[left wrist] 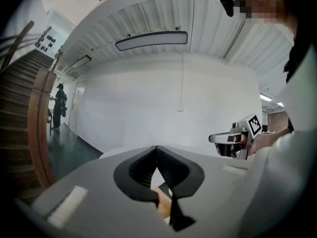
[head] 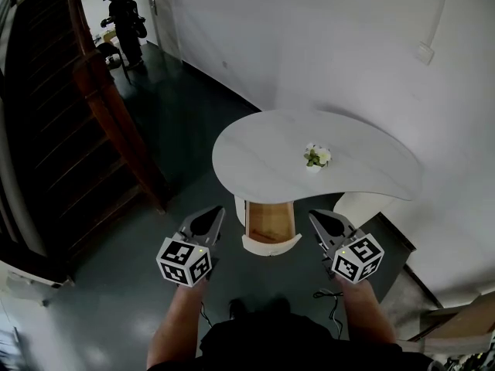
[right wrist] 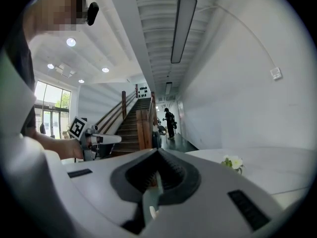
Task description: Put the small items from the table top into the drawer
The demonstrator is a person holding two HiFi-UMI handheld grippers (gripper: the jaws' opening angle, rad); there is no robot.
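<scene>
A small pot of white flowers [head: 315,158] stands on the white rounded table [head: 255,153], the only item I see on it. Under the table's near edge a drawer [head: 269,226] with a pale wood inside and a white front is pulled out toward me. My left gripper [head: 216,211] hangs just left of the drawer, my right gripper [head: 315,216] just right of it, both above the floor. In the left gripper view the left gripper [left wrist: 157,148] is shut and holds nothing. In the right gripper view the right gripper [right wrist: 158,151] is shut and empty too, with the flowers [right wrist: 232,162] ahead to its right.
A wooden staircase [head: 100,91] rises at the left. A person [head: 124,25] stands far off down the corridor. A white wall runs behind and to the right of the table. A dark cable [head: 329,294] lies on the floor by my right arm, and cardboard [head: 464,323] sits at bottom right.
</scene>
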